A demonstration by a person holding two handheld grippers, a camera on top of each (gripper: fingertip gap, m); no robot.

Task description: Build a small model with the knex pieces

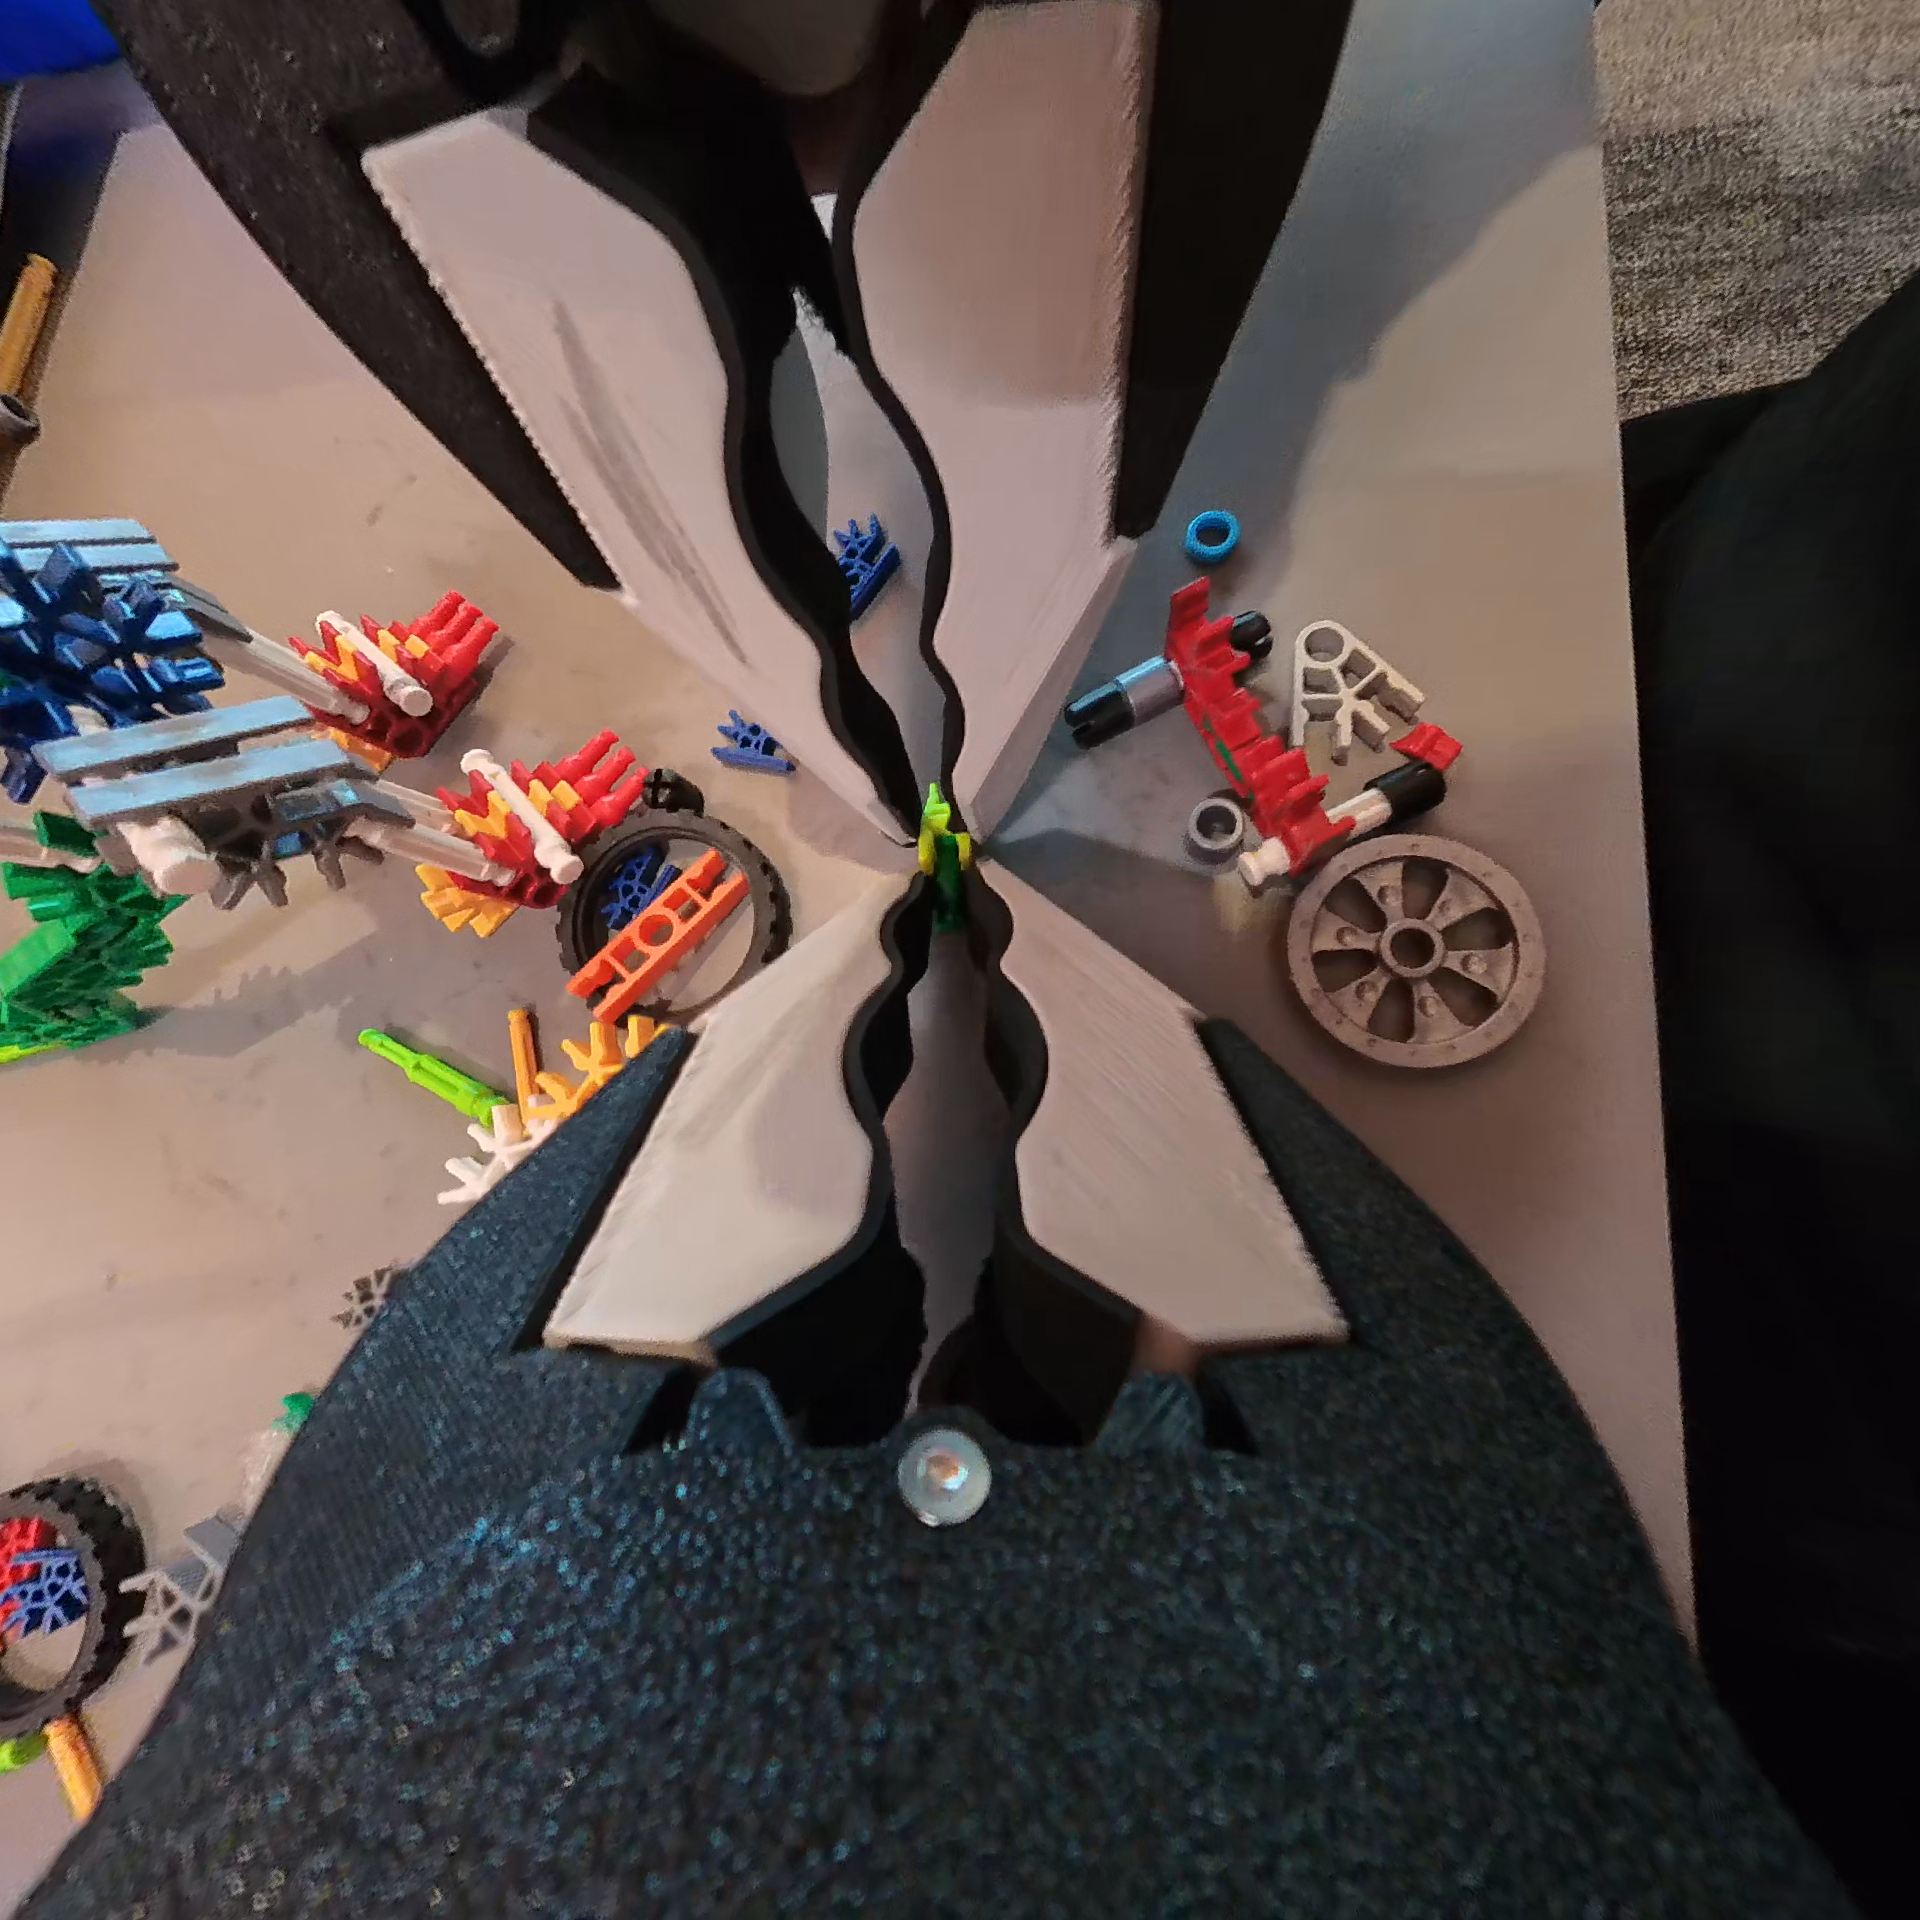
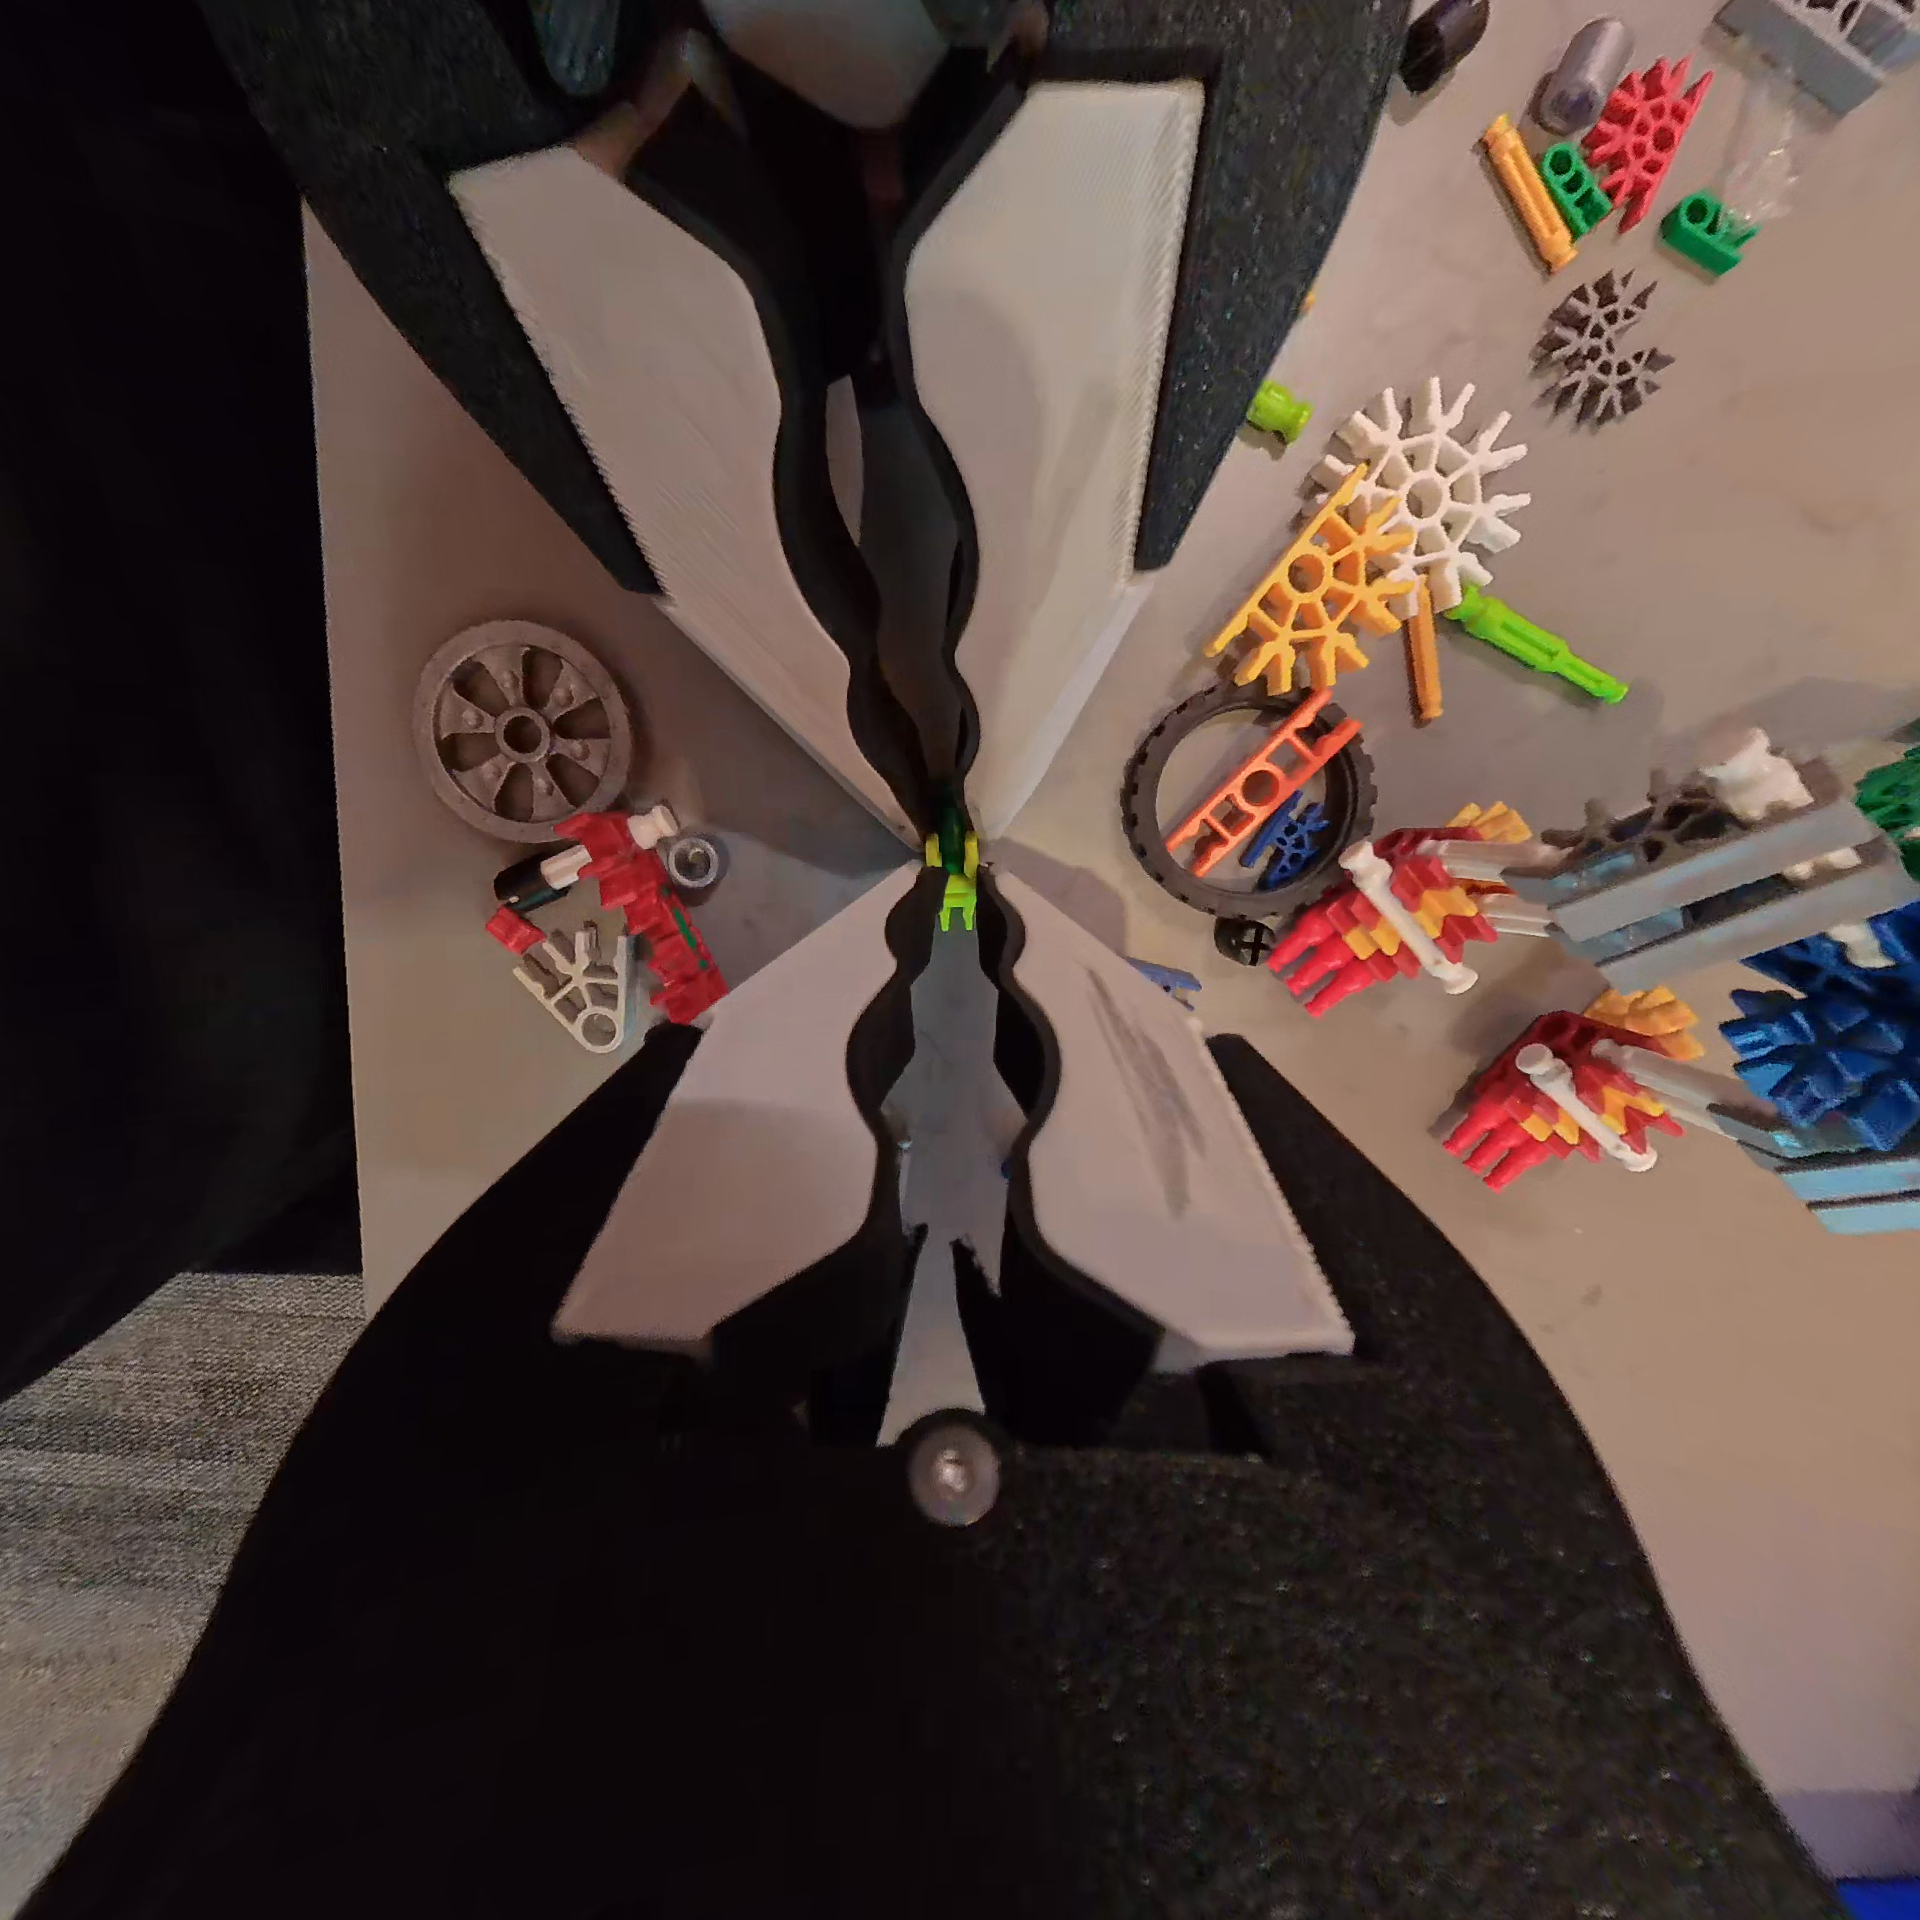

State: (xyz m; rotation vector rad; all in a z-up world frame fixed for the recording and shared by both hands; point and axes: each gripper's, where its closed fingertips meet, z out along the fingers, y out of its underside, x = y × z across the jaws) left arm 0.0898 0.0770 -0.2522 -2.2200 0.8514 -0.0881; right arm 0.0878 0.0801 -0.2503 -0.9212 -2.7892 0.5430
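Observation:
My two grippers meet tip to tip above the grey table (image 1: 1195, 1039). In the left wrist view my left gripper (image 1: 948, 902) comes up from the bottom, shut on a small dark green piece (image 1: 948, 878). My right gripper (image 1: 940, 812) comes down from the top, shut on a small lime green piece (image 1: 935, 821). The two pieces touch end to end. In the right wrist view my right gripper (image 2: 956, 906) holds the lime green piece (image 2: 956, 896) against the dark green piece (image 2: 950, 831) in my left gripper (image 2: 951, 816).
A grey spoked wheel (image 1: 1413, 951) and a red toothed strip (image 1: 1242, 727) lie near the table edge. A black tyre (image 1: 673, 914) holding an orange connector, red and yellow connector stacks (image 1: 540, 810), a blue and grey assembly (image 1: 114, 665) and loose connectors (image 2: 1423, 488) lie on the other side.

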